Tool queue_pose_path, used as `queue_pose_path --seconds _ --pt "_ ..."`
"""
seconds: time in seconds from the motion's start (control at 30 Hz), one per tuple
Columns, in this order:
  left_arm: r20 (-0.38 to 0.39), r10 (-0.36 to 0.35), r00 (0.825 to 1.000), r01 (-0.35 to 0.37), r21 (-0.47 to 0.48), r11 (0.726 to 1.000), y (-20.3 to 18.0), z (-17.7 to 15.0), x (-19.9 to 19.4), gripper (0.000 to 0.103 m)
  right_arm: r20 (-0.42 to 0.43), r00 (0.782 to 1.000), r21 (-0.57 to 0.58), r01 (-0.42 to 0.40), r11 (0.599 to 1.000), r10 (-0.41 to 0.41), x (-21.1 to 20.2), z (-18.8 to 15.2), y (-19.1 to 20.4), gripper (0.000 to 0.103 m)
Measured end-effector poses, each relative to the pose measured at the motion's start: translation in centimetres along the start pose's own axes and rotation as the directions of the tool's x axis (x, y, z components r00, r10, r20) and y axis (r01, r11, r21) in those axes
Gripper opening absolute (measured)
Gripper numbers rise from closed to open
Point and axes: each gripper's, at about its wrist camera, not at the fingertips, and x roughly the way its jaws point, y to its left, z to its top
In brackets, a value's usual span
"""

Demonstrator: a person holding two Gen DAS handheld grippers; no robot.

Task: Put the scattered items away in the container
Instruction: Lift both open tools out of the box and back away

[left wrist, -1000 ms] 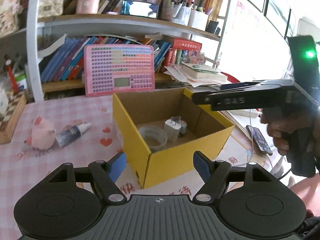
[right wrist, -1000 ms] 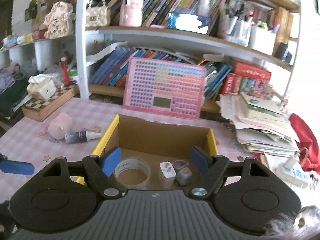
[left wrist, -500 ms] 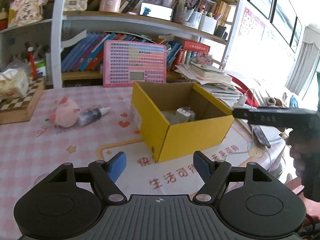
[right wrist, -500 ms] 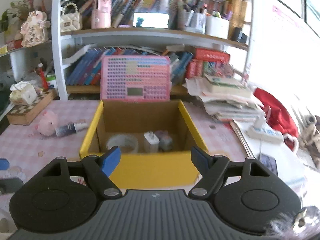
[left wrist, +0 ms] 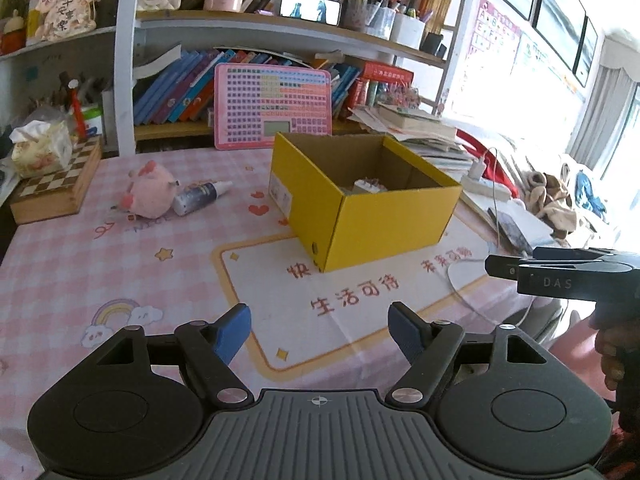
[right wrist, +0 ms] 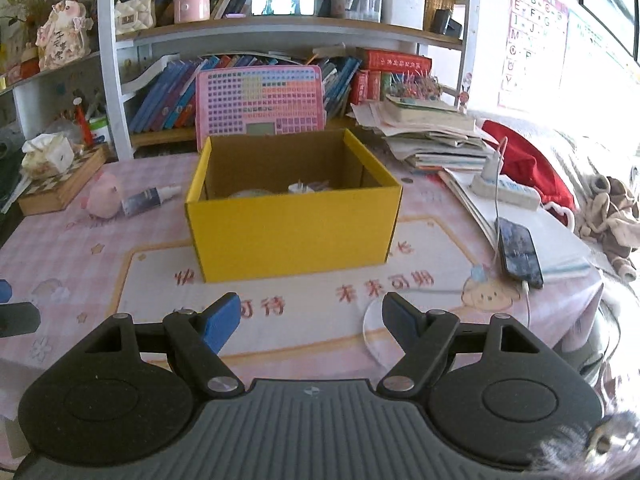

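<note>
1. Left wrist view: the left gripper [left wrist: 320,330] hangs over the patterned mat, its blue pads spread apart with nothing between them.
2. Beyond it stands the yellow box [left wrist: 362,204], open at the top, on the pink checked tablecloth [left wrist: 72,272]. A white charger plug [left wrist: 370,186] shows just above the near wall inside it.
3. To the left of the box, well apart from it, lie the pink plush toy [left wrist: 150,194] and the small spray bottle [left wrist: 200,196]; the bottle lies on its side and touches the toy, nozzle pointing toward the box.
4. At the right edge the other tool enters from the side, held in a hand [left wrist: 614,354].
5. Right wrist view: the right gripper [right wrist: 312,320] is also released, its fingers wide and empty, short of the box's near wall.
6. Inside the box, a pale ring, possibly a tape roll [right wrist: 250,193], peeks over the rim beside the plug; the wall hides most of it.
7. A phone [right wrist: 518,252] on a cable rests near the table's right edge, next to a stack of books and papers [right wrist: 432,136].
8. A pink keyboard toy [right wrist: 260,102] leans upright behind the box, against the bookshelf.
</note>
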Motion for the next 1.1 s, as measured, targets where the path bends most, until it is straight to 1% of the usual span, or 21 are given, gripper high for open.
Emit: queue_pose_path --seconds 0.13,0.27,0.37,0.63,0.73,0.87,1.1 --pt "-0.022 0.026 0.999 -0.026 0.005 1.0 0.4 -1.0 -0.5 0.079 -0.009 1.0 -0.002 0.0 1.0 0.0 -0.6 -1.1 0.8 0.077" --pt "-0.031 0.088 0.996 -0.088 0.004 0.996 1.0 -2.0 -0.9 0.079 -0.017 1.0 -0.03 0.004 1.0 -0.005 -0.8 -2.1 2.0 0.078" --pt "-0.036 0.118 0.992 -0.118 -0.002 0.993 1.5 -2.7 -1.4 0.079 -0.018 1.0 -0.052 -0.019 0.998 0.018 -1.1 -2.4 3.0 0.078" --pt "-0.047 0.12 0.992 -0.12 0.009 0.993 1.8 -3.4 -2.3 0.079 -0.03 0.995 -0.11 -0.099 0.989 0.096 -1.7 -3.3 6.1 0.082" --pt "-0.059 0.119 0.991 -0.119 0.01 0.993 2.0 -3.8 -2.4 0.079 -0.034 0.994 -0.117 -0.107 0.987 0.104 -1.9 -3.4 6.6 0.083" --pt "-0.073 0.118 0.99 -0.118 0.002 0.993 2.3 -4.3 -2.5 0.08 -0.058 0.992 -0.115 -0.116 0.987 0.11 -1.8 -3.6 6.9 0.084" --pt "-0.09 0.119 0.989 -0.119 0.008 0.993 2.6 -4.7 -2.7 0.082 -0.094 0.985 -0.149 -0.159 0.976 0.146 -1.7 -4.2 8.4 0.087"
